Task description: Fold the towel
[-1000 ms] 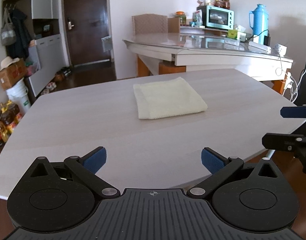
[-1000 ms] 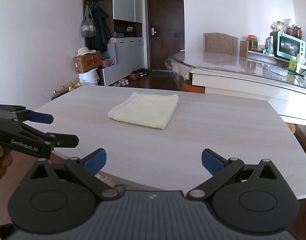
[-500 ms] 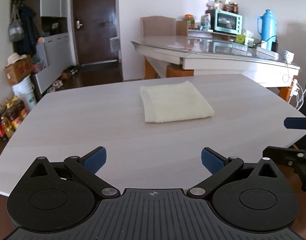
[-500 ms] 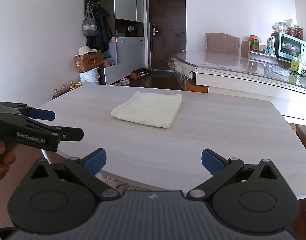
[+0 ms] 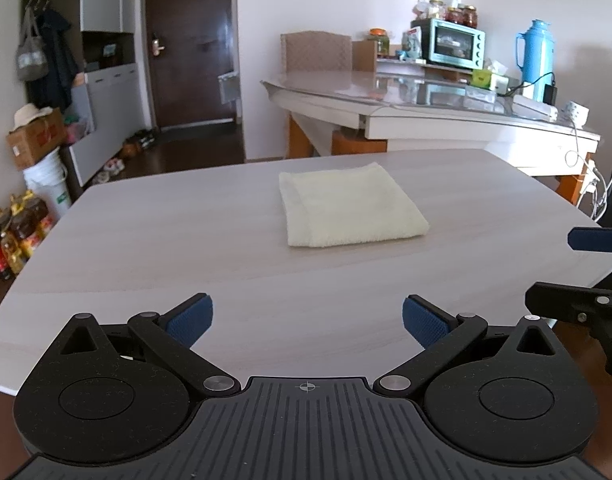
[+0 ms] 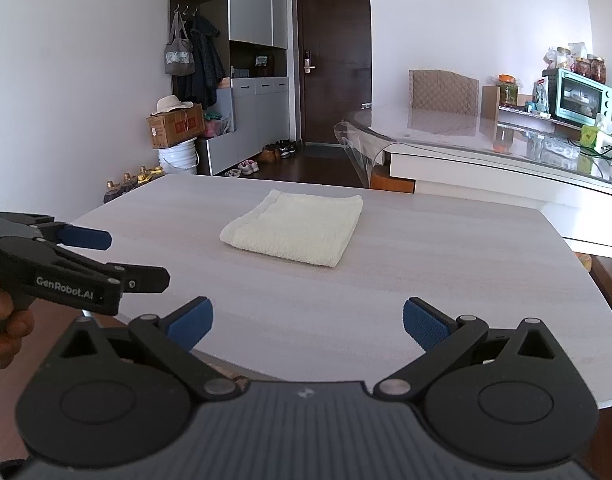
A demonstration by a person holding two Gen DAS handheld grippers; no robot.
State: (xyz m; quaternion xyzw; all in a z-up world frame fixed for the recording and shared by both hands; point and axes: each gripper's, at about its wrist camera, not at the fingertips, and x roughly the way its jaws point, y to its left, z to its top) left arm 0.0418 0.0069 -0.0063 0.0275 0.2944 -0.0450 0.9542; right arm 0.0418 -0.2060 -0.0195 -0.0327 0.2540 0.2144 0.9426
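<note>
A cream towel (image 5: 348,208) lies folded into a neat rectangle near the middle of the pale wood tabletop (image 5: 145,248), well apart from both tools. The left tongs (image 5: 308,318) and the right tongs (image 6: 308,318) hover over the near edge, each spread wide and holding nothing.

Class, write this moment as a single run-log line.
towel: folded, flat on table | left gripper: open, empty, short of towel | right gripper: open, empty, short of towel
</note>
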